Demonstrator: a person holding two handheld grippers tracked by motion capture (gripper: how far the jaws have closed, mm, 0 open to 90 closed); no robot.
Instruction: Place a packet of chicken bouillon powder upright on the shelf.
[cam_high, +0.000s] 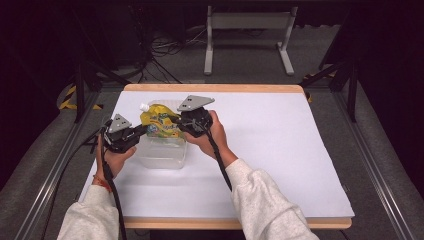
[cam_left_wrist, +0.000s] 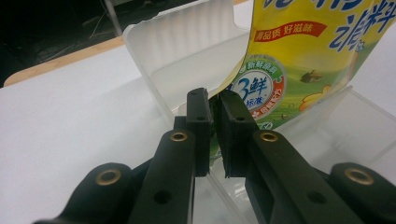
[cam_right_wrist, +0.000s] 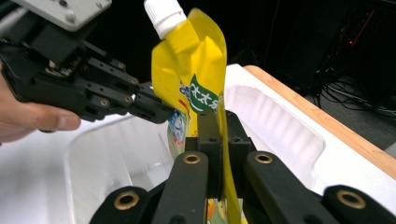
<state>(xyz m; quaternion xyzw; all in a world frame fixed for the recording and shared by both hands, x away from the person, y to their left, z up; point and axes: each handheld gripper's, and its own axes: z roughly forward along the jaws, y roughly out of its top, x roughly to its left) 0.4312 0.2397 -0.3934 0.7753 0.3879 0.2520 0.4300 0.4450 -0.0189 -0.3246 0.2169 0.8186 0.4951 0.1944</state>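
Observation:
A yellow spouted pouch with a white cap stands upright over a clear plastic box. My left gripper is shut on the pouch's left edge; in the left gripper view its jaws pinch the pouch at the gripper. My right gripper is shut on the pouch's right edge; in the right gripper view the yellow film runs between the jaws of the gripper. The left gripper also shows there, clamped on the far edge. The box lies open below.
The box's hinged lid stands open behind the pouch. White sheet covers the wooden table, with wide free room to the right. A grey metal stand is on the floor beyond the table.

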